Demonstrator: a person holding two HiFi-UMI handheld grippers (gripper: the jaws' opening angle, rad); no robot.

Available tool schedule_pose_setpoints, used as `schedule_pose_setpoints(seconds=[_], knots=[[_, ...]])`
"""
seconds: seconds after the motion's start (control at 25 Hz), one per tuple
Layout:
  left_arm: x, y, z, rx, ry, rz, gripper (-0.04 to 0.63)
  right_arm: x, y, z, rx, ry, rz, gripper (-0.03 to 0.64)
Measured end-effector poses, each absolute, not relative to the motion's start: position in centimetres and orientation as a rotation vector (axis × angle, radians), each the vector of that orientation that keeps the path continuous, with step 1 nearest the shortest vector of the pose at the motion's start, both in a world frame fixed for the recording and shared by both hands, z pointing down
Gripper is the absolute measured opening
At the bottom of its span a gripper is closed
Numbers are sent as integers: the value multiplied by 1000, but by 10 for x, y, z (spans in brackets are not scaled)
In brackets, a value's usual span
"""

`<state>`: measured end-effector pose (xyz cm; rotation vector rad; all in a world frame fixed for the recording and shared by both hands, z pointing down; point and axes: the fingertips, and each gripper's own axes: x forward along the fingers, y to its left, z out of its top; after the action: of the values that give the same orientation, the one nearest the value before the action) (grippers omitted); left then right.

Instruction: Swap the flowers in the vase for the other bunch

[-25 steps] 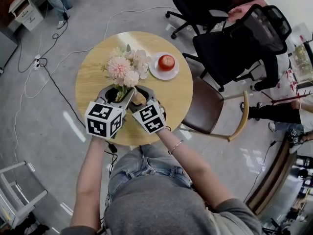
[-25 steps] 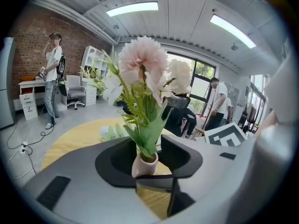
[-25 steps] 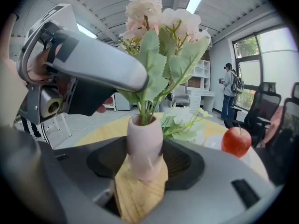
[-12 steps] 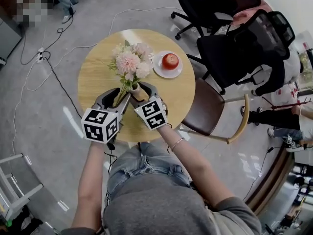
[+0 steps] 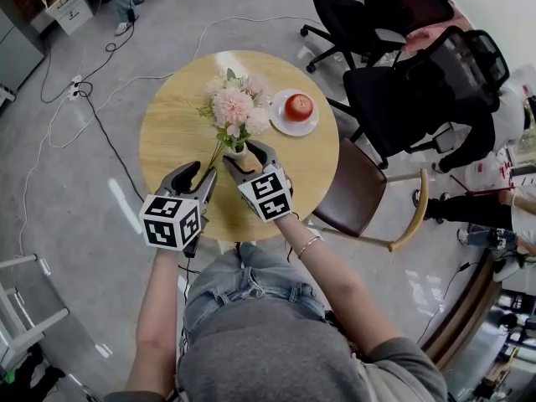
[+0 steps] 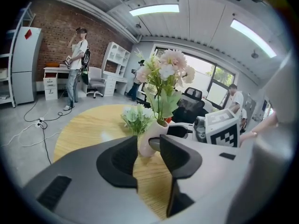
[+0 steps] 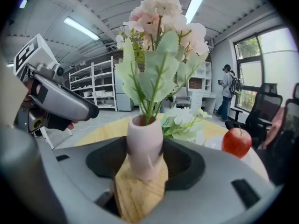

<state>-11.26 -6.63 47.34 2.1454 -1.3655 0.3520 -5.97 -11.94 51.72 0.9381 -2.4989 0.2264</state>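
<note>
Right gripper view: right gripper (image 7: pixel 145 164) clamps vase (image 7: pixel 145 141), pink bunch (image 7: pixel 161 41) seated in it. White bunch (image 7: pixel 187 120) lies on table (image 7: pixel 138 195) behind. Left gripper (image 6: pixel 147 149) empty, jaws closing (swap finished or not begun, unclear).

red apple (image 5: pixel 299 106): on white plate (image 5: pixel 281 125) | round wooden table (image 5: pixel 172 132) | black office chairs (image 5: pixel 435 90) beside

This is an open office: black swivel chairs (image 5: pixel 419 82) stand on a grey floor (image 5: pixel 84 216) strewn with cables (image 5: pixel 105 145), white desks (image 6: pixel 52 73) and shelving (image 6: pixel 116 59) line a brick wall (image 6: pixel 56 36), strip lights (image 6: pixel 154 9) cross the ceiling (image 6: pixel 201 17), and large windows (image 7: pixel 261 64) fill one side.
</note>
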Motion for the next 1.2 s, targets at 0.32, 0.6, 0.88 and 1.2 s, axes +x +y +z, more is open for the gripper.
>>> schedule_pose_setpoints(seconds=[0.32, 0.6, 0.88, 1.2], knots=[[-111, -54, 482, 2105, -1376, 353, 146, -53, -116, 524, 916, -2471, 231, 249], [-119, -44, 486, 2079, -1390, 348, 140, -39, -105, 544, 932, -2401, 281, 249], [-121, -32, 497, 2052, -1384, 366, 125, -22, -79, 557, 962, -2361, 372, 238], [-122, -15, 510, 2056, -1374, 428, 90, -12, -50, 540, 1006, -2390, 418, 99]])
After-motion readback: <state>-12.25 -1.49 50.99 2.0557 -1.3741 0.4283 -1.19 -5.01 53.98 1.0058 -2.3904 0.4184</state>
